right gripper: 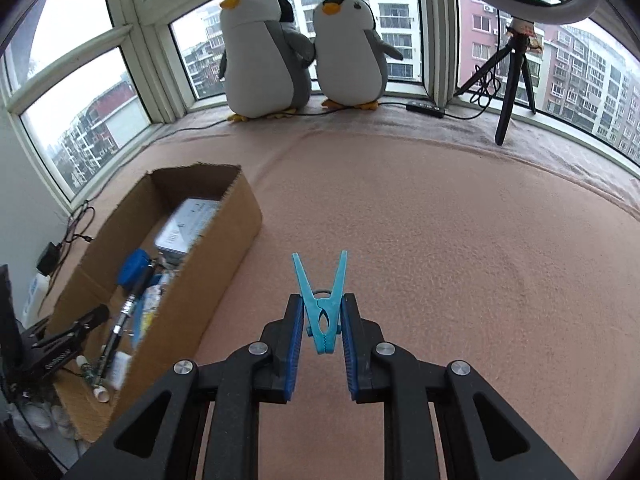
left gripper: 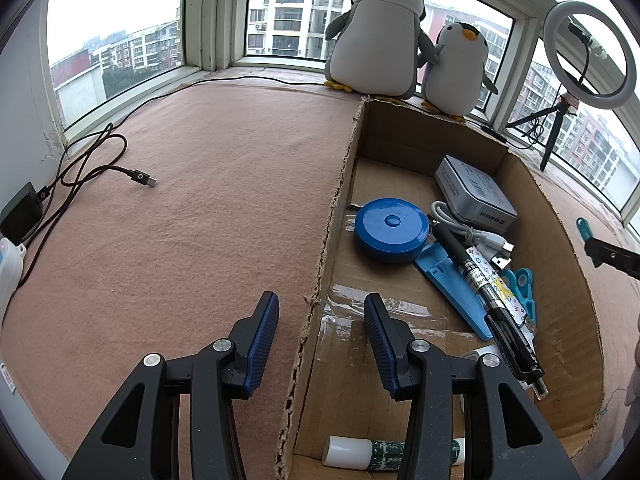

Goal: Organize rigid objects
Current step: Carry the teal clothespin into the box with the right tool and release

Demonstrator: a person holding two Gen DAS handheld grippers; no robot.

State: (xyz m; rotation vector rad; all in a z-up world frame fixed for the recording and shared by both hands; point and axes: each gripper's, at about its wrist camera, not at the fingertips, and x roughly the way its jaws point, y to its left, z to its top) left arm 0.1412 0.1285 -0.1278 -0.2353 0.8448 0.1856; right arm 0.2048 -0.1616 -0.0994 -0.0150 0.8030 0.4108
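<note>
My right gripper is shut on a light blue clothespin, held above the pink cloth, right of the cardboard box. It also shows at the right edge of the left wrist view. My left gripper is open and empty, straddling the box's left wall. In the box lie a blue round tape measure, a black pen, a blue flat holder, a grey box, a white cable, another blue clothespin and a white-capped tube.
Two plush penguins sit at the window. A ring light on a tripod stands at the right. A black USB cable and charger lie on the pink cloth at the left.
</note>
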